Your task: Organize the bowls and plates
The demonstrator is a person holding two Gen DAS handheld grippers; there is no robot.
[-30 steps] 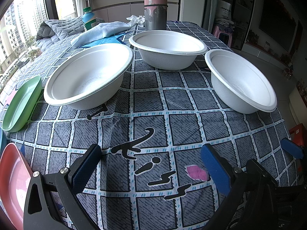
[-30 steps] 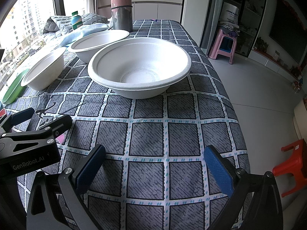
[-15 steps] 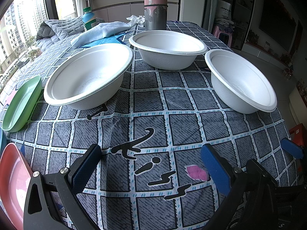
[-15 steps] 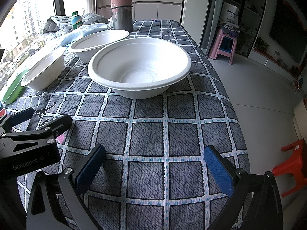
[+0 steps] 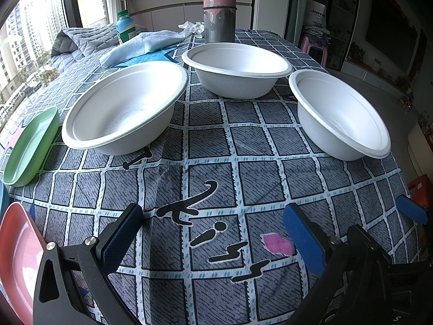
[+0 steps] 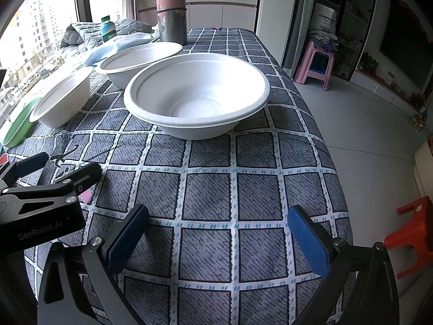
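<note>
Grey checked tablecloth (image 5: pixel 216 140) covers the whole table; everything stands on it. Largest to smallest, as laid out.

Three white bowls, all upright, none nested, none touching. Left bowl (image 5: pixel 121 108) sits ahead-left of my left gripper (image 5: pixel 213 233). Far bowl (image 5: pixel 235 65) sits centre-back, just before a grey-and-pink cylinder (image 5: pixel 219 8). Right bowl (image 6: pixel 197 100) lies straight ahead of my right gripper (image 6: pixel 216 233), its rim facing the gap between the fingers.

Plates at the left table edge: green plate (image 5: pixel 29 146) just beside the left bowl; red plate (image 5: pixel 19 254) nearest me, partly out of view. A sliver of something blue shows between them; cannot identify it.

Behind the bowls: a pale blue cloth (image 5: pixel 143 43) and a green-capped bottle (image 5: pixel 125 27).

Tongs: both sets spread wide, blue pads well apart, nothing between them. Both hover low over bare cloth near the front edge, well short of any bowl.

Judgement: nothing sorted yet. The bowls are round, so no long axis to align with; only the rim matters. The right tongs are nearer the right bowl and already in line with it, so a straight advance to pinch its near rim looks like the easiest first pick. The left tongs are better placed for the left bowl or the plates. Risk: these thin, light bowls may slide on the cloth rather than let the rim be gripped.
</note>
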